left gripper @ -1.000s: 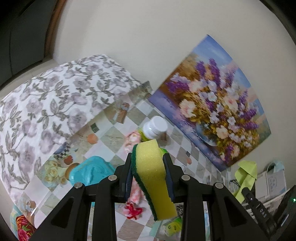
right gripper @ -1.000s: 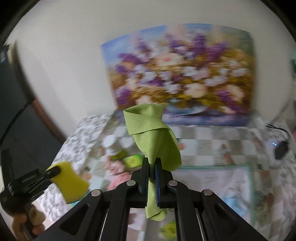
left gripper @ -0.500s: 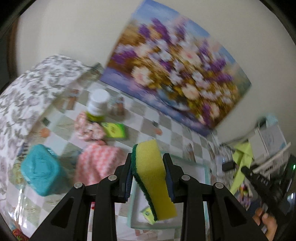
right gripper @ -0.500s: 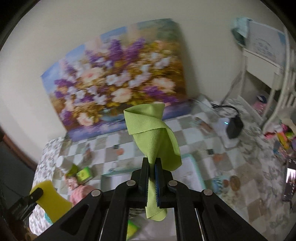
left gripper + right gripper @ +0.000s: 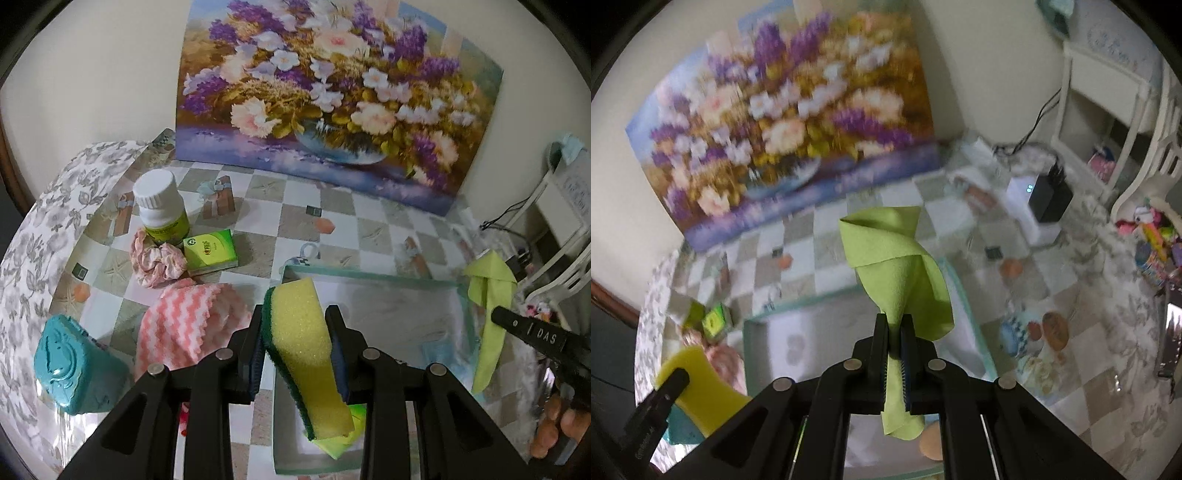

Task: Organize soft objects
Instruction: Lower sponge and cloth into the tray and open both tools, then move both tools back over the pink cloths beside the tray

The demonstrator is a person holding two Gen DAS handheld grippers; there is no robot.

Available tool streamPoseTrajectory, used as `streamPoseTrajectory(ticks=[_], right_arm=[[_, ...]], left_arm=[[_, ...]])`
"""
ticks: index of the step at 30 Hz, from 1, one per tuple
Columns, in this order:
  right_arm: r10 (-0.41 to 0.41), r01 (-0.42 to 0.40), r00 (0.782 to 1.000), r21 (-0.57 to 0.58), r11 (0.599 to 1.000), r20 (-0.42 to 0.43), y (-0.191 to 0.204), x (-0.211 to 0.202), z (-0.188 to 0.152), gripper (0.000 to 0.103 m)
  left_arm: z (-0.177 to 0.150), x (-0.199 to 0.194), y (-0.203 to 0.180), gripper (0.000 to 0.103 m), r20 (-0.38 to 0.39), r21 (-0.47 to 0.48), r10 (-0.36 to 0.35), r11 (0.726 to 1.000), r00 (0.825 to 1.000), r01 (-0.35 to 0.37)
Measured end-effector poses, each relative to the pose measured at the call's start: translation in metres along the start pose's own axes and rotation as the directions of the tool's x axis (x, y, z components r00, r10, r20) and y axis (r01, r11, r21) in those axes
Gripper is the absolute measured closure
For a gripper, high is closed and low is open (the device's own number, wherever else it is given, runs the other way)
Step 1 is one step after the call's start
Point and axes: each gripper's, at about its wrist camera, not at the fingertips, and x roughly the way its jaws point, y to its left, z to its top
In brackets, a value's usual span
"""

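Two claws show across the views, each clamped on something soft.

Left wrist view: the left claw point(image 5: 295, 343) grips a yellow sponge point(image 5: 306, 354) with a dark green scouring side, its pads pressed on both faces, the sponge standing on end and tilted. It hangs over the near left corner of a shallow tray point(image 5: 369, 275) with a pale teal rim, which lies on the checkered surface point(image 5: 258, 206). A small yellow-green item lies in the tray under the sponge's lower end, mostly hidden. Left of the tray lies a pink and white zigzag cloth point(image 5: 188, 321), with a teal container point(image 5: 70, 369) beside it at the left edge. Behind the cloth sit a pink scrunchie point(image 5: 157, 260), a green tissue pack point(image 5: 210, 251) and a white-capped bottle point(image 5: 159, 206), close together. A flower painting point(image 5: 332, 92) leans against the wall. At the right, the right claw point(image 5: 496, 314) holds a lime green cloth point(image 5: 487, 332) hanging down over the tray's right rim; the fingers of a hand point(image 5: 561, 428) show below it.

Right wrist view: somewhat blurred. The right claw point(image 5: 894, 325) is pinched tight on the lime green cloth point(image 5: 897, 266), which curls above the pads and trails below them. The tray point(image 5: 964, 306) lies beneath. At the lower left, the left claw point(image 5: 674, 378) holds the yellow sponge point(image 5: 698, 391) beside the tray's left rim.
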Motion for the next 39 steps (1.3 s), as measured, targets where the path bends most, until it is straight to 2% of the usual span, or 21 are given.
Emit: streamPoseTrajectory(ticks=[4, 11, 19, 20, 22, 23, 25, 27, 29, 34, 36, 39], right_arm=[[-0.006, 0.004, 0.998, -0.023, 1.0, -0.058, 0.006, 0.019, -0.008, 0.095], [-0.022, 0.015, 0.994, -0.063, 0.998, -0.111, 0.014, 0.04, -0.014, 0.095], [-0.038, 0.025, 0.99, -0.096, 0.995, -0.136, 0.022, 0.051, -0.016, 0.095], [-0.042, 0.029, 0.99, -0.1, 0.995, -0.134, 0.023, 0.051, -0.015, 0.095], [-0.055, 0.041, 0.989, -0.104, 0.994, -0.136, 0.025, 0.051, -0.015, 0.095], [-0.061, 0.047, 0.988, -0.106, 0.993, -0.139, 0.026, 0.052, -0.015, 0.092], [-0.07, 0.053, 0.987, -0.112, 0.992, -0.146, 0.027, 0.052, -0.016, 0.077], [-0.079, 0.062, 0.987, -0.119, 0.991, -0.143, 0.028, 0.052, -0.016, 0.069], [-0.087, 0.07, 0.987, -0.122, 0.99, -0.136, 0.029, 0.049, -0.015, 0.067], [-0.095, 0.08, 0.988, -0.121, 0.989, -0.12, 0.029, 0.043, -0.013, 0.05], [-0.1, 0.086, 0.988, -0.122, 0.989, -0.115, 0.029, 0.041, -0.012, 0.044], [-0.109, 0.095, 0.988, -0.125, 0.988, -0.112, 0.03, 0.039, -0.011, 0.039]], left_arm=[[0.003, 0.016, -0.007, 0.07, -0.007, 0.017, -0.004, 1.0, 1.0, 0.004], [0.01, 0.035, -0.023, 0.07, 0.007, 0.069, -0.017, 0.997, 1.0, 0.016], [0.014, 0.05, -0.027, 0.07, -0.032, 0.047, -0.068, 0.996, 0.997, 0.07], [0.014, 0.051, -0.026, 0.067, -0.04, 0.04, -0.074, 0.996, 0.996, 0.075], [0.015, 0.053, -0.025, 0.052, -0.068, 0.022, -0.083, 0.996, 0.994, 0.085], [0.014, 0.054, -0.024, 0.046, -0.082, 0.011, -0.088, 0.996, 0.993, 0.089], [0.015, 0.055, -0.02, 0.046, -0.105, -0.013, -0.099, 0.995, 0.989, 0.099], [0.016, 0.056, -0.018, 0.043, -0.13, -0.028, -0.101, 0.995, 0.986, 0.099], [0.018, 0.055, -0.013, 0.037, -0.147, -0.046, -0.115, 0.993, 0.982, 0.109], [0.024, 0.049, 0.001, 0.031, -0.157, -0.09, -0.114, 0.991, 0.981, 0.101], [0.026, 0.046, 0.008, 0.024, -0.162, -0.109, -0.106, 0.99, 0.981, 0.089], [0.029, 0.042, 0.021, 0.024, -0.168, -0.135, -0.092, 0.988, 0.981, 0.069]])
